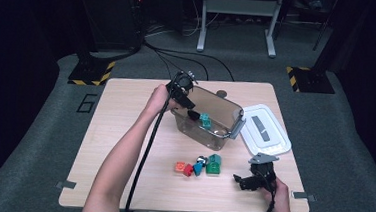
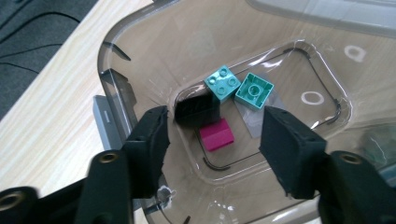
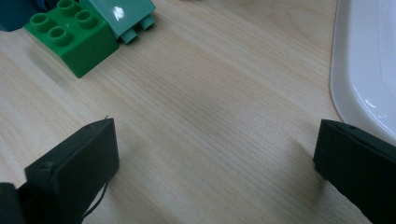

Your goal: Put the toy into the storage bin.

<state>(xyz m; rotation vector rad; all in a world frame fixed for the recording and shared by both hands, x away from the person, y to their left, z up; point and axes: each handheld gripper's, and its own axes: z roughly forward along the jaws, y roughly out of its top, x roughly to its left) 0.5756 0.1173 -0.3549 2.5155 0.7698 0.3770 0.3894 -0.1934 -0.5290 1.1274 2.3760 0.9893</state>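
My left gripper (image 1: 188,106) (image 2: 215,116) hangs open over the near-left end of a clear plastic bin (image 1: 221,102) (image 2: 140,51), with nothing between its pads. On the bin's floor lie a black brick (image 2: 196,109), a magenta brick (image 2: 217,134) and two teal bricks (image 2: 223,83) (image 2: 254,90); one teal brick (image 1: 205,120) shows through the wall in the high view. My right gripper (image 1: 243,181) (image 3: 215,137) rests open and low over the table near its front right edge, holding nothing.
Loose bricks lie in front of the bin: orange (image 1: 179,166), red (image 1: 188,170), blue (image 1: 199,166) and green (image 1: 214,165) (image 3: 70,35). The bin's white lid (image 1: 266,130) (image 3: 369,60) lies flat to the right, close to my right gripper.
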